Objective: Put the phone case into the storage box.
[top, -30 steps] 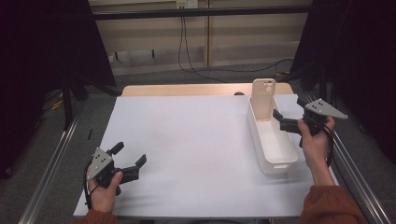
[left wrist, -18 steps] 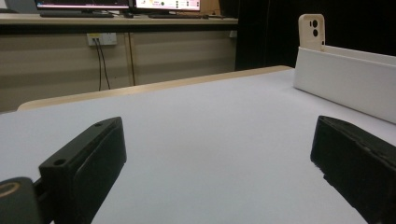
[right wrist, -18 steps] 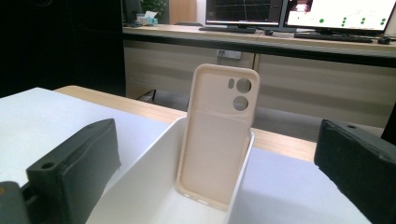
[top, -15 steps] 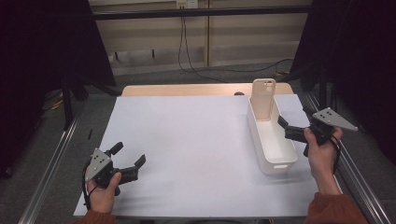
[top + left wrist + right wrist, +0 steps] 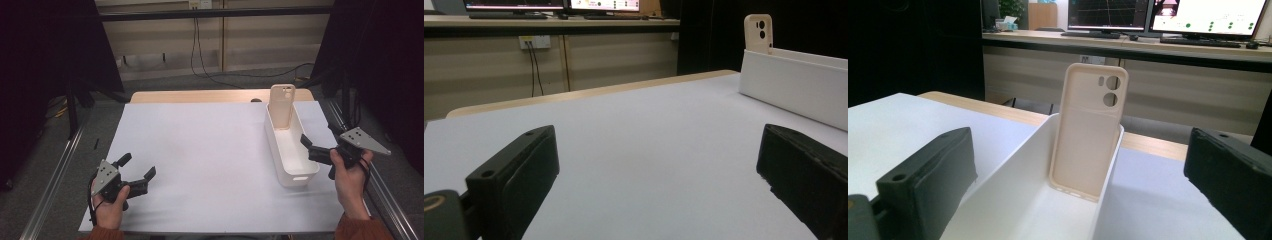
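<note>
At about seven o'clock on the desk [image 5: 200, 150] we see our left tongs [image 5: 139, 172] low over the white sheet, jaws spread and empty. At four o'clock our right tongs [image 5: 316, 141] hover, jaws apart and empty, beside the near end of the white bin [image 5: 292, 150]. Farther off, at one o'clock, the beige phone case [image 5: 1090, 135] stands upright against the bin's far wall.
</note>
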The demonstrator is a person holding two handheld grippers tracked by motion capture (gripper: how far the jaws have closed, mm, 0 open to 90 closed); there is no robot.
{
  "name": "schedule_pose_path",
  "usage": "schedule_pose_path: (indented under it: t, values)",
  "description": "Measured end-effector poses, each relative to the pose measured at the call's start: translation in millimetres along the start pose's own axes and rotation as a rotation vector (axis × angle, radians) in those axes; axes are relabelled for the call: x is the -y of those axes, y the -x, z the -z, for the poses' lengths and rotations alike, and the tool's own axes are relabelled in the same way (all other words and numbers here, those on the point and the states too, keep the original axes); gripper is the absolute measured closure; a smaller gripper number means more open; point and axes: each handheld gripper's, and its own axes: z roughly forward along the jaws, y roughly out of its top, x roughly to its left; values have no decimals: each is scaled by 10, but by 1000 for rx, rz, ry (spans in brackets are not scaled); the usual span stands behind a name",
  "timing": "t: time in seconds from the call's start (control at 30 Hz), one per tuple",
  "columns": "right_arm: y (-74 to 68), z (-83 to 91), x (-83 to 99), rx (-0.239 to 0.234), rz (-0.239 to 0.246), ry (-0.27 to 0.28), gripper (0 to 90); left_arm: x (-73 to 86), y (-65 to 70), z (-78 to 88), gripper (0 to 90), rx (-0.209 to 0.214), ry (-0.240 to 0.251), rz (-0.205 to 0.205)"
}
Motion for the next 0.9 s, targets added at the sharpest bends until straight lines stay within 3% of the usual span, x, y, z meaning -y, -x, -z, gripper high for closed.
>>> schedule_pose_path:
  t: [0.9]
  values:
    - [-235,421,216,-24,3,4,0,3,-1,60,32,-19,3,16]
